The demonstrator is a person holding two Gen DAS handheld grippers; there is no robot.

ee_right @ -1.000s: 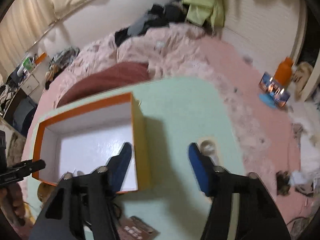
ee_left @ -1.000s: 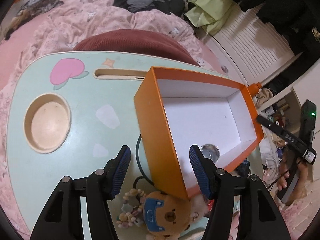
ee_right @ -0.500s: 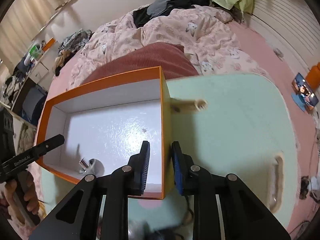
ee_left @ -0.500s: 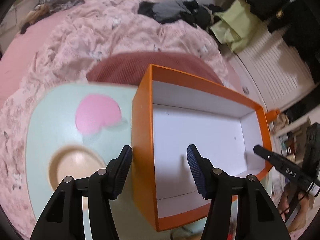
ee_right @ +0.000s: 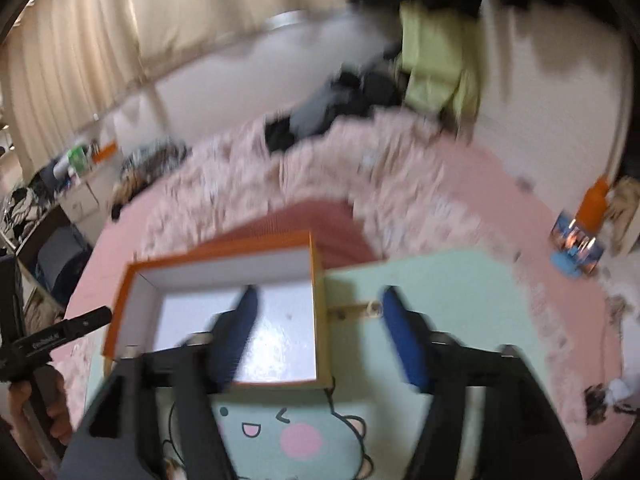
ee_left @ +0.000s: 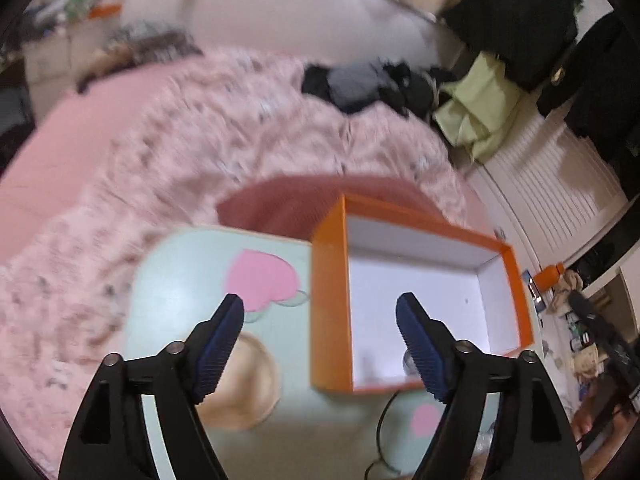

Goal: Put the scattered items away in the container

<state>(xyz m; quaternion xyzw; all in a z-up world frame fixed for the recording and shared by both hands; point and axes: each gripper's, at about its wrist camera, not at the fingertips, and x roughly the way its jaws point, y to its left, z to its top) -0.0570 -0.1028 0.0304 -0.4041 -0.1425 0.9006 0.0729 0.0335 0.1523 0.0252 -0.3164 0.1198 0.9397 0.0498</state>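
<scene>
Left gripper, jaws spread wide and empty, hovers over the mint lap table; the orange box has its left wall between them. Right gripper, likewise wide and empty, straddles the box's right wall.

A pale mint-green tabletop with pink cartoon prints and a round beige recess carries an open orange cardboard box with white inside. A thin black cord lies just beside the box's near edge.
</scene>
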